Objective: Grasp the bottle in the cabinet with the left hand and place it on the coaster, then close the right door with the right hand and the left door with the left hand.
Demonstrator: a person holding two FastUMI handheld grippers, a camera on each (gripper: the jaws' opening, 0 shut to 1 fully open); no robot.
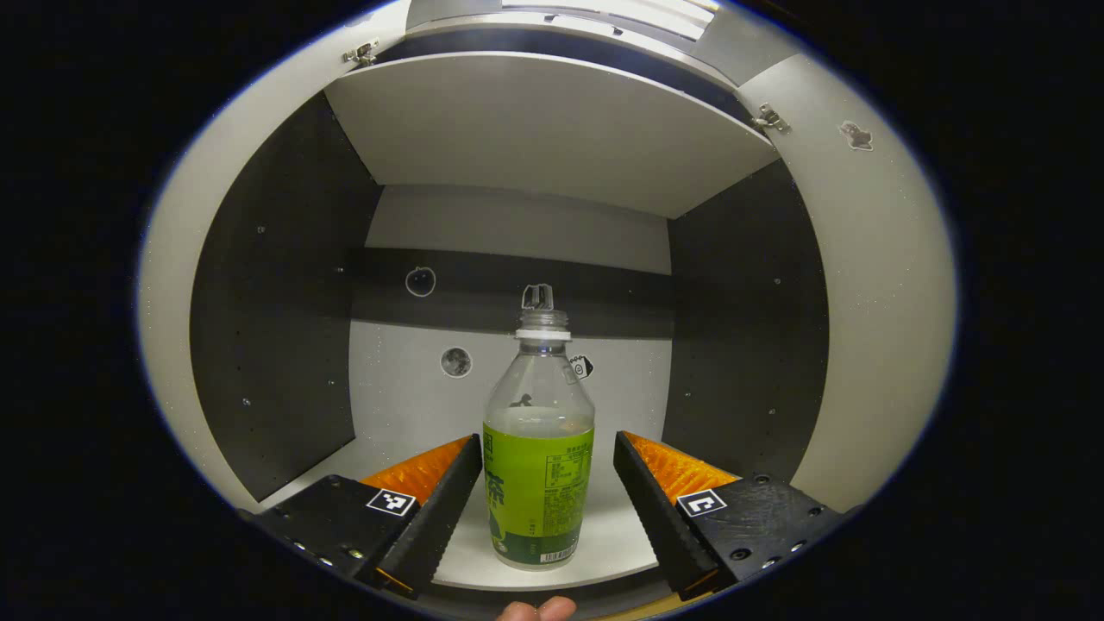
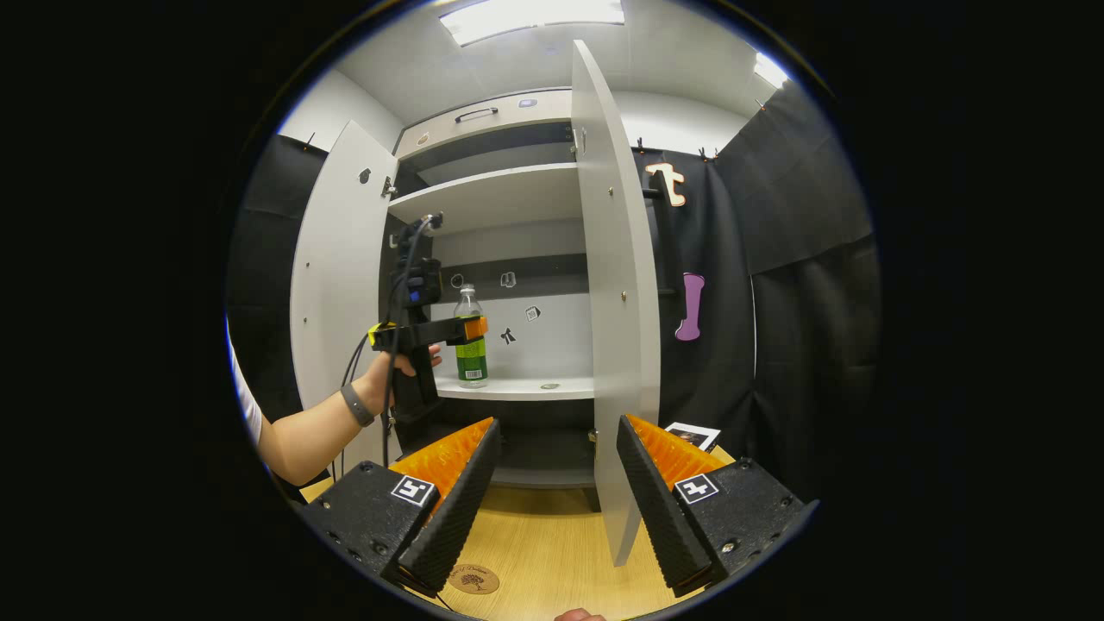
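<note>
The clear plastic bottle with the green label (image 1: pixel 539 448) stands low centre on the white cabinet shelf (image 1: pixel 604 543) between the left gripper (image 1: pixel 547 483)'s spread, ungrasping fingers, so grasp, placement on the round wooden coaster (image 2: pixel 473 579) and both doors remain, the right gripper (image 2: pixel 552 483) idling released.

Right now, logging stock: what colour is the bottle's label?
Green, on the bottle; clearest in the left gripper view.

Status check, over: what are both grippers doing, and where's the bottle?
Left gripper open, straddling bottle on shelf. Right gripper open, idle. Both doors open; nothing blocking.
</note>
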